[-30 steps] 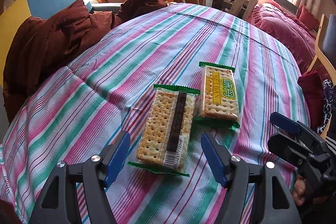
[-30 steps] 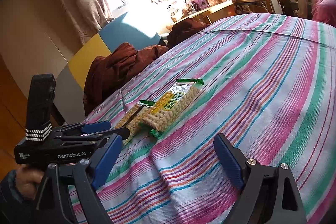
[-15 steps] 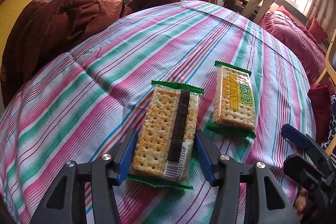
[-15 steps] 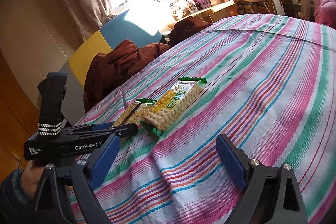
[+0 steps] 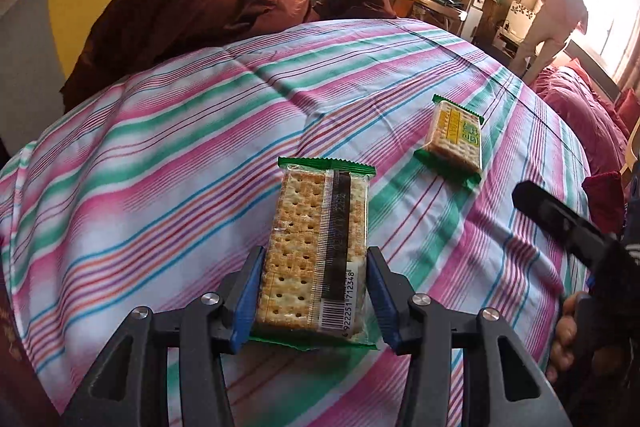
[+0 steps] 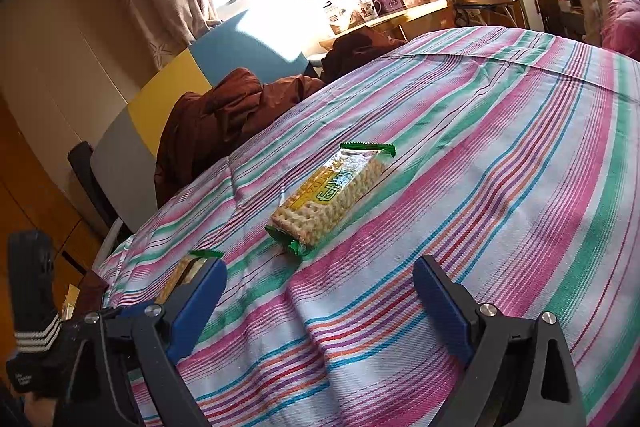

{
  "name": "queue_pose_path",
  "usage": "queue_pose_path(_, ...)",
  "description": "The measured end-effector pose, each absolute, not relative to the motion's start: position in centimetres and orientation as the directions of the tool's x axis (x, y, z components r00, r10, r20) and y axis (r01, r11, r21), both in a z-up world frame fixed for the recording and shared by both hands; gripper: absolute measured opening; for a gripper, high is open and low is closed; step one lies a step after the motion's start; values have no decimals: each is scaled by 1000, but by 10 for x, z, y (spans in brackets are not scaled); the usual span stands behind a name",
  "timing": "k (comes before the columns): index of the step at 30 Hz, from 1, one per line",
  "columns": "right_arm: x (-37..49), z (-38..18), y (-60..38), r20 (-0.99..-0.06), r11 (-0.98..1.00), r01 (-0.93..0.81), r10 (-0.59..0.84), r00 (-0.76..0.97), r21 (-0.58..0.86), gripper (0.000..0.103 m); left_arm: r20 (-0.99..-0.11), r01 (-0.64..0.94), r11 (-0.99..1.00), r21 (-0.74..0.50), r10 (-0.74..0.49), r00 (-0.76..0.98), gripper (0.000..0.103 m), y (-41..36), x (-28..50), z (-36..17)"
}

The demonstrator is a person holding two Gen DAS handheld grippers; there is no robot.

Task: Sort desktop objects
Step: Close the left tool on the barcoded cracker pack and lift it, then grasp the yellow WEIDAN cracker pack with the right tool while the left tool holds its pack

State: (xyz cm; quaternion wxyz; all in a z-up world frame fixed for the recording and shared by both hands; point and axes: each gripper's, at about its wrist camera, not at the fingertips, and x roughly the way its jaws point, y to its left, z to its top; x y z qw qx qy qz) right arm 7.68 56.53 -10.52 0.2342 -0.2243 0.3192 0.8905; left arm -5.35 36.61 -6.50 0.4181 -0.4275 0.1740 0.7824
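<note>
The cracker pack (image 5: 318, 247) with the barcode is held by its long sides in the left gripper (image 5: 316, 301), above the striped cloth (image 5: 160, 167). It should be squeezed softly and kept flat, so no crackers get broken. The right gripper (image 6: 316, 307) is wide and holds nothing, near the second cracker pack (image 6: 328, 193) lying on the cloth.

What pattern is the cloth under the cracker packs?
Stripes of pink, green, white and thin blue on the cloth; clearest in the right wrist view.

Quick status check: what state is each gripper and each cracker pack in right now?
Left gripper: shut on barcode cracker pack.
Right gripper: open, holding nothing.
Barcode cracker pack: sealed, clamped at its near end.
Yellow-label cracker pack: sealed, flat on the striped cloth, untouched.
</note>
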Motion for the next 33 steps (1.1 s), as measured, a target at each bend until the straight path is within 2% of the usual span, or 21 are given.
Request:
queue_pose_path(8,72,-103,565,-576,-691,-574,274,-771,439,95,-772,-765,-637,-98,533,-345,50,294,-23,-64)
queue_pose_path(13,66,-99,563,-616,-696,-601,286,-734,393,94,-750,-770,-626,-122,566,-341,50,285,-20,-65)
queue_pose_path(18,53,-91,575,-653,-682,-619,270,-708,389,85,-731,-760,-620,-197,609,-307,50,280,-26,-67)
queue_pose_path(22,27,-86,583,-704,-692,-648,286,-650,318,79,-725,-757,-615,-220,623,-295,52,278,-26,-69)
queue_pose_path(33,-34,-95,611,-816,-643,-749,341,-467,161,78,-702,-749,-604,-272,657,-274,55,271,-27,-71)
